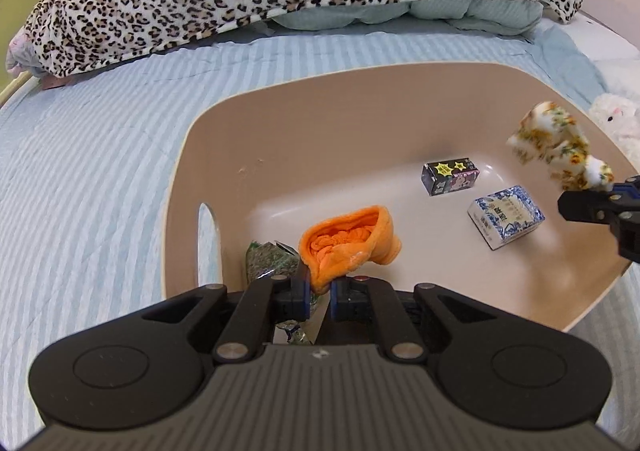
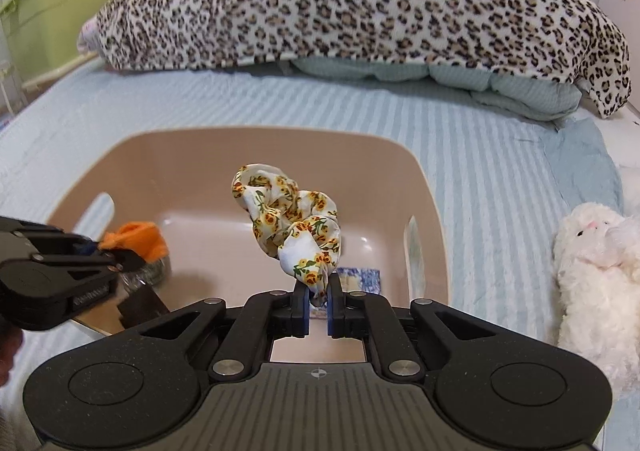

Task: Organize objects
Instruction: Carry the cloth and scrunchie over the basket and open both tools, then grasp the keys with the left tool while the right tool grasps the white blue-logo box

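Your left claw (image 1: 319, 291) is pinching the orange cloth (image 1: 348, 247) tight, holding it low over the near corner of the beige tub (image 1: 320, 111) — just beside a green packet (image 1: 268, 263). Your right claw (image 2: 319, 293) is clamping the floral scrunchie (image 2: 296, 223) above the tub, which is sitting on the striped bed (image 2: 500, 155); two small cartons (image 1: 506, 217) are lying inside.

L gripper (image 1: 319, 293): jaws nearly closed, pinching orange cloth (image 1: 347, 245) at its near edge, held low, pointing fwd. R gripper (image 2: 319, 293): jaws close together, clamped on floral scrunchie (image 2: 294, 225), which sticks up from the tips; sits right of L.
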Motion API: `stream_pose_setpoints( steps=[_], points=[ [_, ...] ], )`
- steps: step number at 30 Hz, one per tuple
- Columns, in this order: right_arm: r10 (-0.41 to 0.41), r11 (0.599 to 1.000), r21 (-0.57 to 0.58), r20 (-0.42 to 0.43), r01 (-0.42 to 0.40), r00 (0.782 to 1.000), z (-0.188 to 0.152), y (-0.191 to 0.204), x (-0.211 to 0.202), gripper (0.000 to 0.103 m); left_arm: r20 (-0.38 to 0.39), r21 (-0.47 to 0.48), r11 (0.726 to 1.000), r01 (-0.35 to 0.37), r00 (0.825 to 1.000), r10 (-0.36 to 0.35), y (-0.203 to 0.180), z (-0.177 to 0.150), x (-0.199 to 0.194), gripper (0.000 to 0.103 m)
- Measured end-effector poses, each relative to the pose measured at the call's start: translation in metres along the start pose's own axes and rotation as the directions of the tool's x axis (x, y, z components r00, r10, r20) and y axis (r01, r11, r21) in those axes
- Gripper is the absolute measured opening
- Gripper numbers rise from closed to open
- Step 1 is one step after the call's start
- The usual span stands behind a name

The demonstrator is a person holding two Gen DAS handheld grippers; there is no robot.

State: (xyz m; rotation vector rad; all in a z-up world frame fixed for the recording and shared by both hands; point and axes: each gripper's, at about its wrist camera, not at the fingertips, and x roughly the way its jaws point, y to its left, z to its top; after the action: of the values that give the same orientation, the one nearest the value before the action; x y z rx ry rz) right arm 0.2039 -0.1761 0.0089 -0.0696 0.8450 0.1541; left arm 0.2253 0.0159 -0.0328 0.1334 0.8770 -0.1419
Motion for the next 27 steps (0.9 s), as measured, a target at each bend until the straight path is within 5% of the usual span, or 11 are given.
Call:
stream_pose_setpoints(
  steps=[3,6,8,18,27],
  points=[
    [-0.001,1.000,0.002,-0.018,0.001,1.000,-0.002,-0.001,0.007,0.021,0.014,-0.003,1.000,0.002,1.000,-0.002,0.000,0.002,-0.007,0.020],
    [-0.001,0.999,0.043,0.000,0.001,1.000,-0.003,-0.005,0.002,0.046,0.043,-0.008,1.000,0.021,0.999,-0.021,-0.002,0.005,-0.021,0.045],
    [0.000,0.998,0.068,0.026,-0.002,1.000,-0.003,-0.007,-0.007,0.057,0.065,-0.020,1.000,0.012,0.998,-0.011,-0.002,0.006,-0.034,0.076],
    [-0.009,0.996,0.093,0.090,0.000,0.996,-0.016,-0.008,-0.066,0.078,0.120,-0.033,0.999,0.015,0.993,-0.011,0.011,-0.007,-0.096,0.083],
    [-0.004,0.997,0.075,0.040,0.001,0.999,-0.049,0.002,-0.089,0.087,0.083,-0.029,1.000,-0.003,0.997,0.006,0.024,-0.042,-0.114,0.087]
  ],
)
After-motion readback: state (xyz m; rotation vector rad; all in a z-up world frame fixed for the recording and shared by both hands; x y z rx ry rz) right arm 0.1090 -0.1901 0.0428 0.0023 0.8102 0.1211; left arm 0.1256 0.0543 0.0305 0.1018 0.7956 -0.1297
